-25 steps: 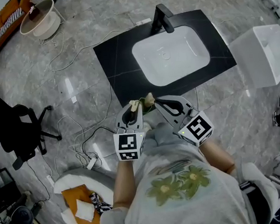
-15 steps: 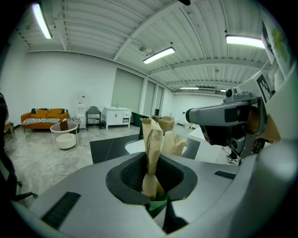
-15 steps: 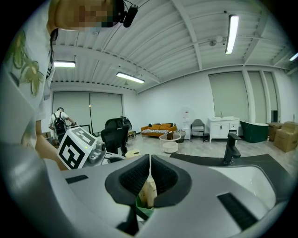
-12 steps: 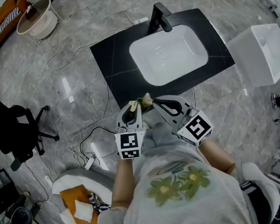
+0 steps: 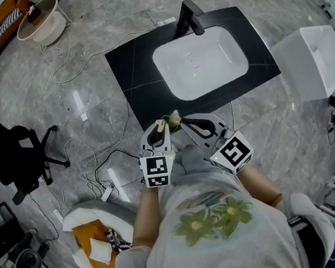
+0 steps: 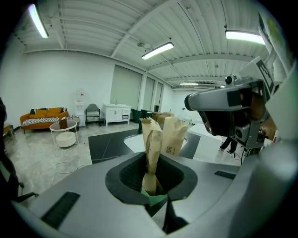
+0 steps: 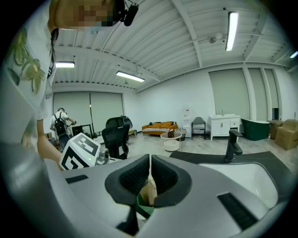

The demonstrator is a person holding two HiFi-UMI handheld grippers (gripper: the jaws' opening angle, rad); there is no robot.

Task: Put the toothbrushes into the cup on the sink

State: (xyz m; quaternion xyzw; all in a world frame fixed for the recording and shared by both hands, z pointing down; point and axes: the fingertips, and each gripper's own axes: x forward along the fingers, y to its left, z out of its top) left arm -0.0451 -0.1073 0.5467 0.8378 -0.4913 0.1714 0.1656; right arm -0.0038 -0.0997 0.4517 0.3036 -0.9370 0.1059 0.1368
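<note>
In the head view both grippers are held close together in front of the person's chest, short of the sink. My left gripper (image 5: 160, 127) is shut on brown paper-wrapped toothbrushes (image 6: 160, 139), which stand upright between its jaws with a green piece (image 6: 155, 199) at their base. My right gripper (image 5: 182, 122) comes in from the right with its jaws shut on the edge of the paper wrapper (image 7: 149, 191). The black counter (image 5: 137, 62) holds a white basin (image 5: 199, 62) and a black tap (image 5: 188, 16), a short way ahead of both grippers.
A white box-like unit (image 5: 311, 63) stands right of the counter. A black office chair (image 5: 16, 151) is at the left, with cables (image 5: 100, 166) on the marble floor. A round white side table (image 5: 42, 22) is far left, and a basket with orange cloth (image 5: 92, 238) is near the person.
The head view has drifted slightly, so the sink sits a little further left. Both grippers keep the same pose and grip.
</note>
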